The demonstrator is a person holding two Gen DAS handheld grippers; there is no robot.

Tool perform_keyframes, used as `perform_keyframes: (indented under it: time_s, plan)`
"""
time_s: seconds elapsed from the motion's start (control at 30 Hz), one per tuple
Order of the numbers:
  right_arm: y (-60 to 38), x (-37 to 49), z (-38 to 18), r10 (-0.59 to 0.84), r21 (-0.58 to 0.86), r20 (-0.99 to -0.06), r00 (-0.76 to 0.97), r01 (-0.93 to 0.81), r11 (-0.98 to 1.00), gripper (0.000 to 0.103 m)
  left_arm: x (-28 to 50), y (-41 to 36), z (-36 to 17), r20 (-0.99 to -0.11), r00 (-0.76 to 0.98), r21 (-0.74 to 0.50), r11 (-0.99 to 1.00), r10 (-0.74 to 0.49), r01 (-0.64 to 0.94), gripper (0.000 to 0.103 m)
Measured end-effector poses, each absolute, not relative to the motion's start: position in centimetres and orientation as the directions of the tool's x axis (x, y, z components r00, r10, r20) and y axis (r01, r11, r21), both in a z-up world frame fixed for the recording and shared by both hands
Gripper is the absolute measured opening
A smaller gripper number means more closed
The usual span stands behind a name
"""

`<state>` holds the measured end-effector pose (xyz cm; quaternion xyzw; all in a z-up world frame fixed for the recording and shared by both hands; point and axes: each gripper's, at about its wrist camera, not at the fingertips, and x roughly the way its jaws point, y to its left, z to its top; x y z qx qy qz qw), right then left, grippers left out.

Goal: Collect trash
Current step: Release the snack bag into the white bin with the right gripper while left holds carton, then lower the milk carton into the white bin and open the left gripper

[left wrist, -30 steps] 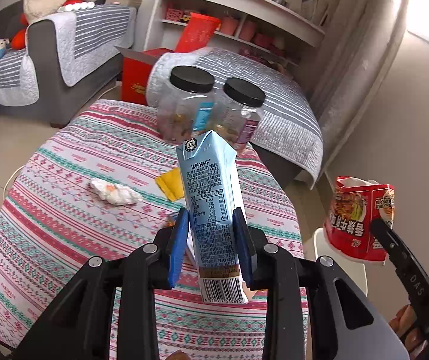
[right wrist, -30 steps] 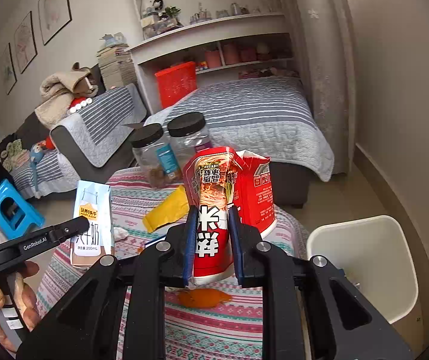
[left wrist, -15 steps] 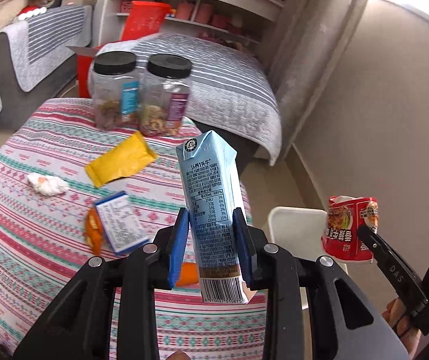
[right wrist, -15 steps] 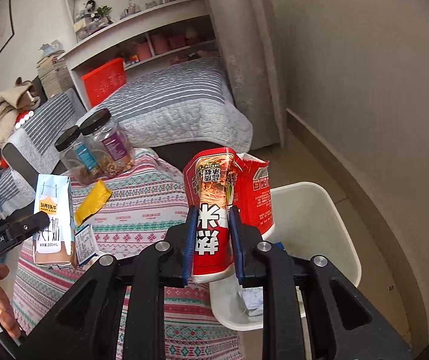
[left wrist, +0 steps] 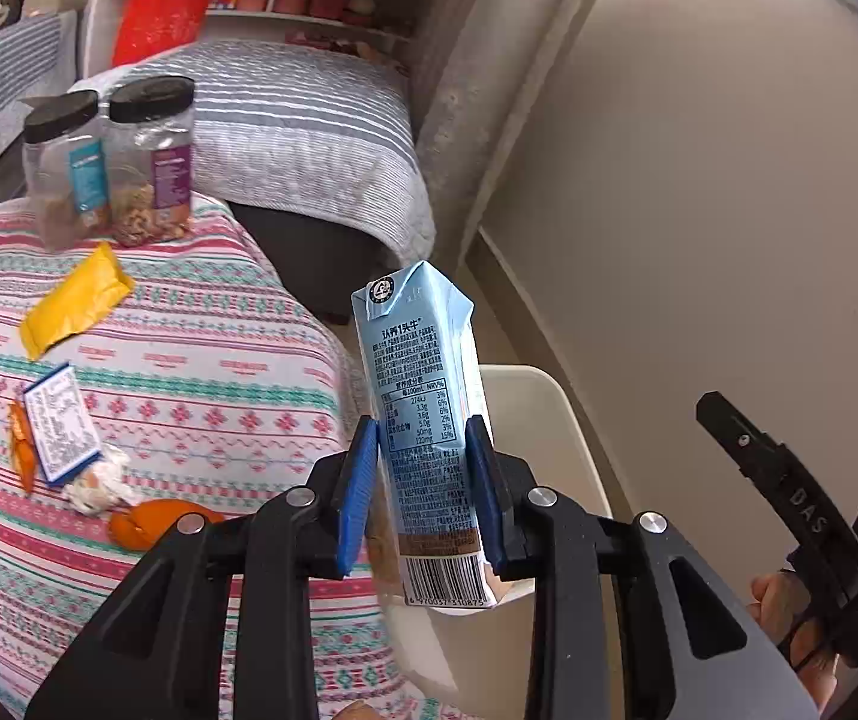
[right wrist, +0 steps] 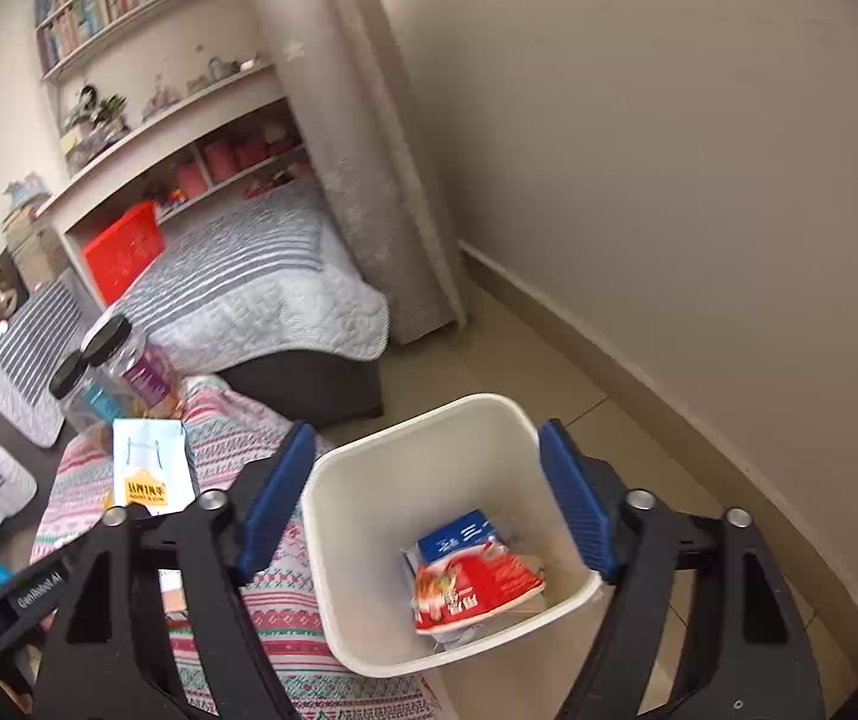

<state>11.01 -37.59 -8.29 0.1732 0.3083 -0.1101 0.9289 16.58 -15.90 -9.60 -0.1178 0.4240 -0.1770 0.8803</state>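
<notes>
- Red noodle cup [right wrist: 477, 588] lies in the white bin [right wrist: 369, 516], on top of a blue packet [right wrist: 459, 534] – that one counts as binned.
- Right gripper [right wrist: 429, 504] hangs over the bin, jaws spread wide, holding nothing.
- Left gripper [left wrist: 423, 474] pinches the blue milk carton [left wrist: 423, 408] upright, just short of the bin rim [left wrist: 555, 420] (next in, I'd guess).
- Plenty left on the patterned table [left wrist: 237, 360]: yellow wrapper [left wrist: 75, 300], tissue wads [left wrist: 96, 480], orange peel [left wrist: 153, 525], small blue-edged pack [left wrist: 60, 423].
</notes>
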Motion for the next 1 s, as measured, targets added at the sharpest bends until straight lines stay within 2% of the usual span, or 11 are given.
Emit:
perform_keyframes:
  time_s: [0.1,0.43,0.47,0.53,0.6,0.67,0.83,1.0]
  plan:
    - [-38.7,9.8,-8.1,-0.160,0.262,-0.597,0.786,0.379,0.887,0.093,16.7,-17.4,-10.1,-0.707,0.561,-0.368,0.901,-0.431,0.229,0.030]
    - [-41.1,7.2,-7.8,-0.307,0.213,-0.563,0.767,0.494,0.843,0.096,17.5,-22.3,-11.0,-0.685,0.494,-0.443,0.845,-0.535,0.300,0.032]
    - [-41.1,7.2,-7.8,-0.316,0.206,-0.563,0.764,0.500,0.841,0.096,17.5,-22.7,-11.0,-0.692,0.495,-0.425,0.851,-0.525,0.309,0.042]
    - [-41.1,7.0,-7.6,-0.332,0.198,-0.555,0.762,0.509,0.837,0.096,17.4,-22.8,-11.0,-0.698,0.508,-0.396,0.862,-0.506,0.315,0.052]
    - [-40.8,7.1,-7.4,-0.340,0.189,-0.547,0.765,0.508,0.840,0.096,17.4,-22.2,-10.7,-0.700,0.505,-0.398,0.863,-0.505,0.310,0.052]
    - [-40.0,7.5,-7.3,-0.340,0.167,-0.545,0.766,0.496,0.852,0.096,17.4,-21.3,-10.3,-0.703,0.515,-0.394,0.872,-0.490,0.292,0.057]
    - [-37.2,8.7,-7.5,-0.314,0.106,-0.566,0.762,0.445,0.889,0.096,17.2,-18.2,-9.5,-0.742,0.566,-0.307,0.932,-0.361,0.192,0.063]
    - [-33.6,9.9,-7.6,-0.283,0.065,-0.574,0.768,0.387,0.920,0.096,17.6,-14.0,-9.7,-0.762,0.585,-0.266,0.958,-0.276,0.106,0.063]
